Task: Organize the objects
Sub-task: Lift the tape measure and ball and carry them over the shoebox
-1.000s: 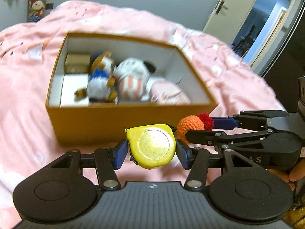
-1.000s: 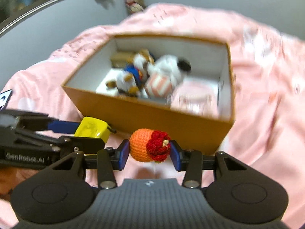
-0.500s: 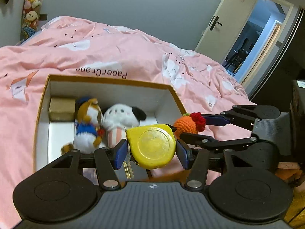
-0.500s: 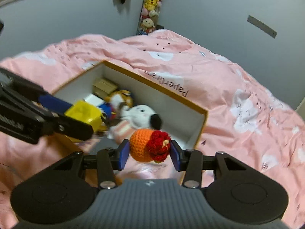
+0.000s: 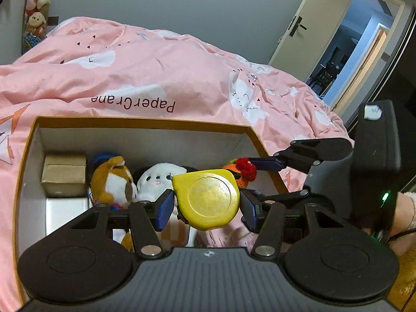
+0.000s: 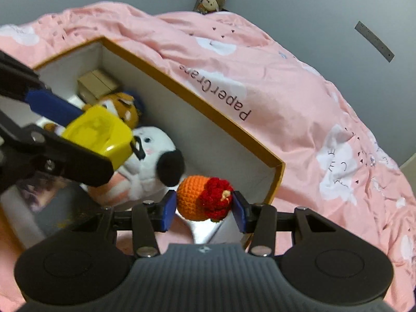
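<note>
Both tools are now out over the open box (image 5: 145, 122). My left tool (image 5: 206, 204) pinches the yellow tape measure (image 5: 208, 199) and my right tool (image 6: 202, 205) pinches the orange crochet ball (image 6: 201, 199) with the red tuft. A second ago they hung in front of the box's near wall, low by the pink bed cover (image 5: 156, 72). Since then I have lifted them up and pushed them forward, so the near wall has dropped under the tools and out of sight.

That matters, I think, because nothing stands in the way of the drop any more. Both things can go down into the box from where they hang.

Below and ahead of my left tool lie the white plush dog (image 5: 153, 182) and the brown plush duck (image 5: 111, 179), side by side and touching. Farther off to the left, in the far corner, sits the small brown carton (image 5: 65, 175). Below my right tool I see pink cloth and a bit of bare box floor near the right-hand corner. That spot looks good for the ball. The tape measure hangs right over the plush dog, so it may land on soft toys and roll a little.

Neither thing has been let go yet.
</note>
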Demonstrator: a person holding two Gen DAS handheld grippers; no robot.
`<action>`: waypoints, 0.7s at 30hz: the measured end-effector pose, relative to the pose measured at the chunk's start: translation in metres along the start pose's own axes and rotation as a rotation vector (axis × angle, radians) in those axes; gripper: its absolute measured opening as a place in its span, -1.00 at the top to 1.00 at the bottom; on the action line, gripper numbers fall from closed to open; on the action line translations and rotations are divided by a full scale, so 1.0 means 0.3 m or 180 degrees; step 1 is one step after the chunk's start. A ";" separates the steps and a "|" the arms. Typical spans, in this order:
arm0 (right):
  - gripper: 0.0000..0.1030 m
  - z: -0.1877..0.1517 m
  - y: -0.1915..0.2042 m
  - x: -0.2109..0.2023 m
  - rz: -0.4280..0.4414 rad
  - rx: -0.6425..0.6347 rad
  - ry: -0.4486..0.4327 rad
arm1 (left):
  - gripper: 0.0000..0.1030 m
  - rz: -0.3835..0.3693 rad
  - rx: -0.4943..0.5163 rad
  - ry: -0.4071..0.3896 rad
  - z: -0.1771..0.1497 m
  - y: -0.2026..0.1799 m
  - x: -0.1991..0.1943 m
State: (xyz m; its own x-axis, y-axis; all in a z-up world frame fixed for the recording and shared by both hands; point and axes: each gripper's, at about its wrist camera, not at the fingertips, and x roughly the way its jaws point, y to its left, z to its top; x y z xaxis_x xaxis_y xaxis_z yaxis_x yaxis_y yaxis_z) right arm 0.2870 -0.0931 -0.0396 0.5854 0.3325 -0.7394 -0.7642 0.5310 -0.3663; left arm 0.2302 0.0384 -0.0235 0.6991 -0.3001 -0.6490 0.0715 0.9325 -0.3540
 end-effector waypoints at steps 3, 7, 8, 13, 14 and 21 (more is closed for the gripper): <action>0.06 0.000 0.004 0.043 -0.0065 -0.0106 0.0056 | -0.22 -0.0009 0.0007 -0.0012 0.009 0.008 0.021; 0.06 -0.004 0.014 0.077 -0.0145 -0.0259 0.0033 | -0.22 0.0045 0.0064 -0.0007 0.016 0.003 0.053; 0.06 -0.003 0.019 0.083 -0.0169 -0.0303 0.0032 | -0.22 0.0063 0.0079 0.0004 0.017 0.001 0.062; 0.04 -0.006 0.017 0.084 -0.0207 -0.0336 -0.0035 | -0.22 0.0091 0.0106 0.0035 0.020 -0.004 0.099; -0.02 -0.006 0.016 0.077 -0.0251 -0.0328 -0.0062 | -0.22 0.0093 0.0128 0.0050 0.021 -0.006 0.106; -0.21 -0.016 -0.003 -0.028 -0.0466 -0.0022 -0.0402 | -0.22 0.0168 0.0294 0.0140 0.031 -0.018 0.160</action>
State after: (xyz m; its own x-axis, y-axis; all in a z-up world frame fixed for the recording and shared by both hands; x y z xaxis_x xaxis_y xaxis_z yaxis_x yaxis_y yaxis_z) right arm 0.2816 -0.1002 -0.0358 0.7194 0.3475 -0.6015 -0.6700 0.5756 -0.4688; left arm 0.2701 0.0208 -0.0465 0.6718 -0.2566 -0.6948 0.1021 0.9612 -0.2562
